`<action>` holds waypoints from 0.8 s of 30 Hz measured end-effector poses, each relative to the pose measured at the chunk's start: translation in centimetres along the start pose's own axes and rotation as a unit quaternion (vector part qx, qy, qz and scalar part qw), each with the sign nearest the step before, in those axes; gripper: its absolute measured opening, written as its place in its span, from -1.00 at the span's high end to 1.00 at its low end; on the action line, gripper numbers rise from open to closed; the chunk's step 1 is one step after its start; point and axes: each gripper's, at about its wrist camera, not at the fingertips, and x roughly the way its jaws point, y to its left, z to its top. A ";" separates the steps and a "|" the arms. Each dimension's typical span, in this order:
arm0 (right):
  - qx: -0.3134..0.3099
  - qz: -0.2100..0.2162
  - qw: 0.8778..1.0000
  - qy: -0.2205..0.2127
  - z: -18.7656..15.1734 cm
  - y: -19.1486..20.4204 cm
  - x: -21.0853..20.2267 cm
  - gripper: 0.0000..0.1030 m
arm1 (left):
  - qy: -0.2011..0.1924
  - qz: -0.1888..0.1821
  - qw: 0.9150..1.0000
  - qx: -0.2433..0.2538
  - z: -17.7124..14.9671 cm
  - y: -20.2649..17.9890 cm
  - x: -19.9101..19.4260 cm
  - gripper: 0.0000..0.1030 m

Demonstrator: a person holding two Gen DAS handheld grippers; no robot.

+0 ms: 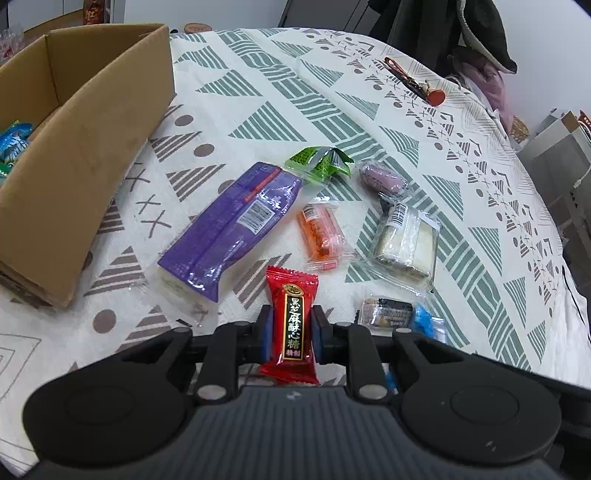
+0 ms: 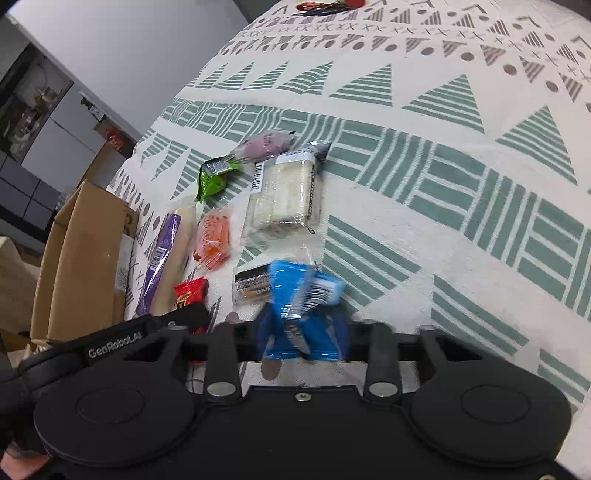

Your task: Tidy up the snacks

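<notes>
Left gripper (image 1: 291, 332) clamped on a red candy (image 1: 291, 325), blue pads pressed to both sides of the wrapper. Right gripper (image 2: 303, 325) closed on a blue snack packet (image 2: 303, 295), blurred, barcode facing up. Both sit low over a tablecloth (image 1: 369, 110) printed with green striped triangles, grey dots and crosses. Loose on the cloth: purple pack (image 1: 232, 225), orange snack (image 1: 321, 232), green packet (image 1: 319, 162), pale purple roll (image 1: 380, 177), clear-wrapped white cake (image 1: 406, 240), small dark-labelled sweet (image 1: 386, 314). Cardboard box (image 1: 92, 147) at left, blue wrappers inside. Red-tipped object (image 1: 413, 83) at far edge. Dark garment (image 1: 461, 29) hanging behind the table, grey wall (image 2: 129, 44) and cabinets beyond
</notes>
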 end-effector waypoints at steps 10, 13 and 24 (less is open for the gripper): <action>-0.010 -0.001 0.999 -0.039 -0.3 0.9 -2.3 0.47 | -0.049 -0.016 0.999 0.003 0.5 0.8 -3.2 0.64; -0.021 0.007 0.998 -0.057 -0.5 1.6 -3.2 0.47 | -0.063 -0.027 0.998 0.003 0.8 1.0 -4.5 0.64; -0.068 -0.008 0.991 -0.113 -1.3 4.7 -6.1 0.47 | -0.107 -0.048 0.993 0.003 2.8 3.2 -9.5 0.64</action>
